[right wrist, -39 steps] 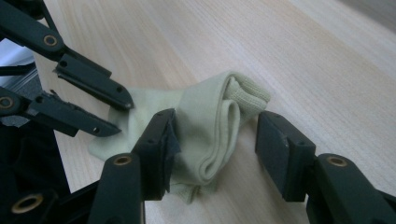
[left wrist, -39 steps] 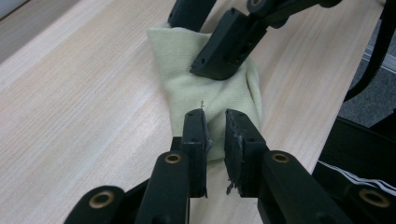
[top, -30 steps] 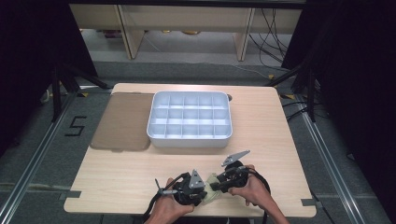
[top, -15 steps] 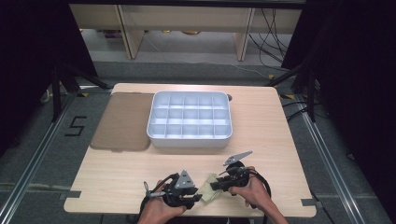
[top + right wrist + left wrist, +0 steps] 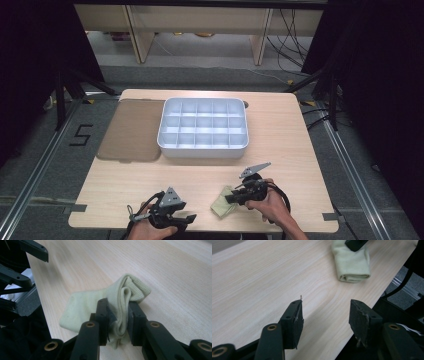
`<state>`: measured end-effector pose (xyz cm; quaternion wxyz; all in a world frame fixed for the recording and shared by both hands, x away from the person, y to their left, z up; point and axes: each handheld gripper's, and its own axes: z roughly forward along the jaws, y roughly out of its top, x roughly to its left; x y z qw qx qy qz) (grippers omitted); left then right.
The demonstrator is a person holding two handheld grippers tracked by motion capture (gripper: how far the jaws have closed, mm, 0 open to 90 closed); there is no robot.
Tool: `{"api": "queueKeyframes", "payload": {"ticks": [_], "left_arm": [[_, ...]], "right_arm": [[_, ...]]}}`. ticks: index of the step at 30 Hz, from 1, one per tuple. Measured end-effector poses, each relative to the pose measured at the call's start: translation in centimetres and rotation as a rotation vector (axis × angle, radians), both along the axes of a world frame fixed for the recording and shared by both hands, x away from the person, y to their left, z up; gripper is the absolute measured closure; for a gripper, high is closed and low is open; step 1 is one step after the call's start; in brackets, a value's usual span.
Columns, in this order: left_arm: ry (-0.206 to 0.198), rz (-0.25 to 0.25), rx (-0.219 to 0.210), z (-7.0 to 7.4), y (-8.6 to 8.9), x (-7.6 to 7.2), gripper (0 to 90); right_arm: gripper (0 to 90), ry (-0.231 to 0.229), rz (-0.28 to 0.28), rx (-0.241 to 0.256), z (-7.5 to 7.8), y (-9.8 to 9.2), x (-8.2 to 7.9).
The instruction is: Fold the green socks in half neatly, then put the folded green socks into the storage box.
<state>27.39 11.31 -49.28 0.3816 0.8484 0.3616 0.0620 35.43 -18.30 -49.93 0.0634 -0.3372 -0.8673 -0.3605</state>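
Note:
A folded pale green cloth (image 5: 223,204) (image 5: 87,305) (image 5: 350,262) lies near the table's front edge. My right gripper (image 5: 235,197) (image 5: 117,315) is shut on the cloth's folded edge, the fabric pinched between its two black jaws. To the left of it, at the front edge, my left gripper (image 5: 186,218) (image 5: 325,317) is open with nothing between its jaws, and the cloth lies a short way ahead of it. A white compartment tray (image 5: 162,135) stands at the middle of the table, its cells looking empty.
A brown flat lid (image 5: 131,130) lies left of the tray. The light wooden table (image 5: 280,145) is bare between the tray and the grippers. Dark floor and metal frame legs (image 5: 65,85) surround the table.
My left gripper has drawn back left and toward the front edge, away from the cloth. The right gripper has stayed on the cloth, shifting slightly.

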Motion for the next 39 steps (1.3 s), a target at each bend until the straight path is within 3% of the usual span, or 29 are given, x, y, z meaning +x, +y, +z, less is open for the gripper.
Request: {"api": "queueKeyframes", "payload": {"ticks": [9,11,13,19,20,23,24,25,28,29,31,32,33,34,36,38,39], "left_arm": [[0.001,0.039,0.01,-0.4,1.2,-0.4,36.8],[0.002,0.037,0.01,-0.4,1.5,-0.4,35.2],[0.013,0.066,0.009,-0.6,1.7,-0.6,34.3],[0.003,0.077,0.047,-0.7,2.4,-0.6,28.0],[0.016,0.086,0.041,-0.7,2.4,-0.7,28.0],[-0.011,0.091,0.051,-0.7,2.6,-0.7,26.9],[0.004,0.098,0.047,-0.7,2.6,-0.7,25.9],[-0.007,0.104,0.062,-0.7,2.6,-0.7,24.8],[-0.018,0.098,0.061,-0.8,2.7,-0.6,23.5],[-0.006,0.103,0.052,-0.8,2.7,-0.6,23.2],[-0.02,0.12,0.051,-1.0,2.8,-0.5,22.7],[-0.011,0.114,0.057,-0.9,2.9,-0.5,22.2],[-0.019,0.128,0.052,-0.9,2.9,-0.5,22.0],[-0.018,0.13,0.043,-1.0,3.0,-0.5,22.0],[-0.023,0.102,0.066,-1.0,3.2,-0.4,21.8],[-0.018,0.123,0.058,-1.2,2.9,-0.5,21.7],[-0.015,0.099,0.07,-1.2,3.0,-0.4,21.7]], "right_arm": [[74.7,-0.033,0.003,0.021,0.9,-0.2,-0.3],[74.7,-0.047,-0.003,0.015,1.2,-0.2,-0.3],[74.6,-0.061,0.003,0.012,1.5,-0.2,-0.4],[74.6,-0.089,0.007,0.0,2.0,-0.1,-0.4],[74.6,-0.093,0.008,-0.002,2.1,-0.1,-0.4],[74.6,-0.12,0.011,-0.005,2.4,-0.2,-0.3],[74.6,-0.113,0.008,-0.007,2.6,-0.2,-0.3],[74.6,-0.114,0.008,-0.004,2.7,-0.2,-0.3],[74.6,-0.161,0.018,-0.017,2.9,-0.3,0.0],[74.6,-0.159,0.028,-0.019,3.0,-0.4,0.1],[74.6,-0.166,0.015,-0.021,3.0,-0.4,0.2],[74.6,-0.135,0.005,-0.021,3.3,-0.4,0.1],[74.5,-0.148,0.002,-0.028,3.3,-0.5,0.3],[74.6,-0.155,0.006,-0.031,3.4,-0.5,0.4],[74.6,-0.166,0.008,-0.037,3.5,-0.6,0.7],[74.6,-0.166,0.002,-0.039,3.7,-0.6,0.8],[74.6,-0.178,0.001,-0.042,3.8,-0.7,0.9]]}}
